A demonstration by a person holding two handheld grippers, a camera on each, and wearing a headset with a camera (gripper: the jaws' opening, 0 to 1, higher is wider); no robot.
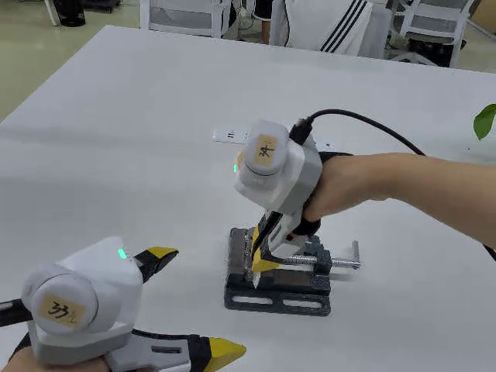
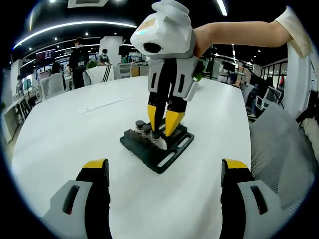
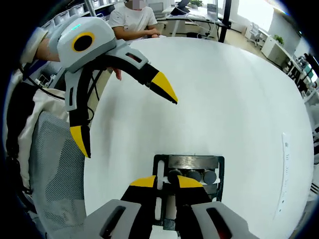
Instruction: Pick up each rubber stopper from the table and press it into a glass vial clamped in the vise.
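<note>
A dark vise (image 1: 279, 298) stands on the white table and clamps a row of glass vials. Three of them carry dark rubber stoppers (image 3: 192, 175), also seen from the side as stoppers (image 2: 142, 125). My right gripper (image 1: 260, 267) points straight down over the vise's near end. Its jaws are drawn close on a dark rubber stopper (image 2: 157, 134) atop a clear vial (image 2: 160, 144). In its own view the right gripper (image 3: 167, 183) shows a narrow gap above the vise (image 3: 219, 164). My left gripper (image 1: 198, 302) hovers wide open to the left of the vise (image 2: 164, 157), holding nothing.
A white power strip (image 1: 230, 136) lies on the table behind the vise. A black cable (image 1: 364, 120) runs from the right gripper over the arm. Chairs and a seated person (image 1: 325, 23) are at the far edge. A green leaf (image 1: 484, 120) shows at the right.
</note>
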